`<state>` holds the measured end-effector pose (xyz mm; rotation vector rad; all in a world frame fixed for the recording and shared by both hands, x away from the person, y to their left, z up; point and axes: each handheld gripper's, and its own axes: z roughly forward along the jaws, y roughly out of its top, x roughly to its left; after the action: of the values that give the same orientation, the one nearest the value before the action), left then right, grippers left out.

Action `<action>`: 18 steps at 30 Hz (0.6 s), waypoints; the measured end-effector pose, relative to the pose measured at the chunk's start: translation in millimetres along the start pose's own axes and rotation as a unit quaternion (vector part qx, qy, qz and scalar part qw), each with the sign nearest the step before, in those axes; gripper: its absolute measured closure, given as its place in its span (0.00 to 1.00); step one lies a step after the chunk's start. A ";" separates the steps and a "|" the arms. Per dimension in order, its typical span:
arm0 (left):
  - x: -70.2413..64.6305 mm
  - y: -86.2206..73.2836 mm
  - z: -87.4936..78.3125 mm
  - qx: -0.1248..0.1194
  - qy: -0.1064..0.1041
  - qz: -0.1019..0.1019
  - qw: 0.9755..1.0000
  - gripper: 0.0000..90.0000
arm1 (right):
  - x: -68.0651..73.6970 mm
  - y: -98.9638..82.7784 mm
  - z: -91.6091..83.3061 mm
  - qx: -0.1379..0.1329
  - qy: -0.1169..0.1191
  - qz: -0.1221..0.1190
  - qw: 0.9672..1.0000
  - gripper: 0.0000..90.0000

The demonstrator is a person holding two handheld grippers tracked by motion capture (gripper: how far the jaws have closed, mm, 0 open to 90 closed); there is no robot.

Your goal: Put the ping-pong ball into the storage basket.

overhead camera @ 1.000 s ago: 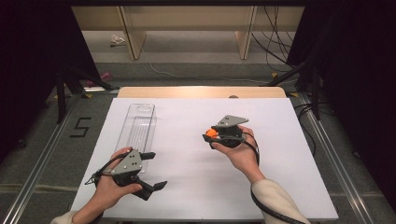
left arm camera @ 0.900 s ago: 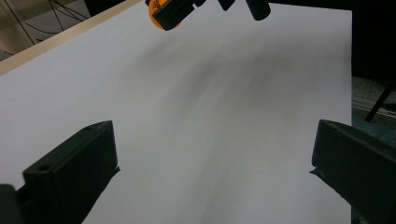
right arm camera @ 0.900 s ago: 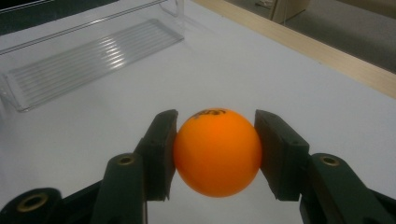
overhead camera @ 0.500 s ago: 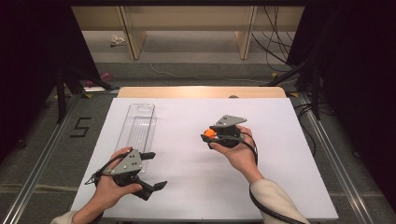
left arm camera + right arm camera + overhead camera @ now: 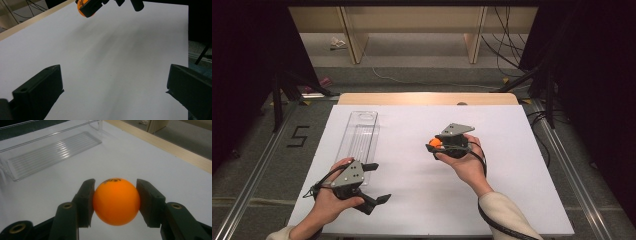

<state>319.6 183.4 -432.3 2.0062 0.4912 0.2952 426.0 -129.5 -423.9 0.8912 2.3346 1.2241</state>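
An orange ball point(image 5: 116, 201) with dark print on top sits pinched between the two black jaws of my right gripper point(image 5: 115, 202), which is shut on it. From above, that gripper point(image 5: 435, 145) hovers over the middle of the white table point(image 5: 512, 190), with the orange ball point(image 5: 435, 143) at its left tip. My left gripper point(image 5: 377, 182) is near the front left of the table, jaws wide open with nothing between them. Its own view has the ball point(image 5: 82, 7) and the other gripper at the top edge.
A long clear plastic tray point(image 5: 359, 137) with a ribbed floor lies lengthwise at the left of the table, just beyond my left hand; it also lies at the upper left in the right gripper view point(image 5: 50, 150). A wooden strip point(image 5: 427, 98) borders the far edge.
The right gripper with the ball has shifted slightly left. The left gripper has stayed put.
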 end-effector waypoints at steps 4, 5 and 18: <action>0.1 0.0 -0.1 0.000 0.000 0.000 1.000 0.00 | 1.5 0.9 1.4 -0.001 0.000 -0.001 1.000 0.57; 0.0 0.0 0.0 0.000 0.000 0.000 1.000 0.00 | 1.5 0.9 1.4 -0.001 0.000 -0.001 1.000 0.57; 0.0 0.0 0.1 0.000 -0.001 0.000 1.000 0.00 | 2.9 2.6 2.6 -0.003 0.000 -0.003 1.000 0.57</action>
<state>319.6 183.3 -432.4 2.0060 0.4906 0.2933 426.3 -124.9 -423.2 0.8804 2.3321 1.2274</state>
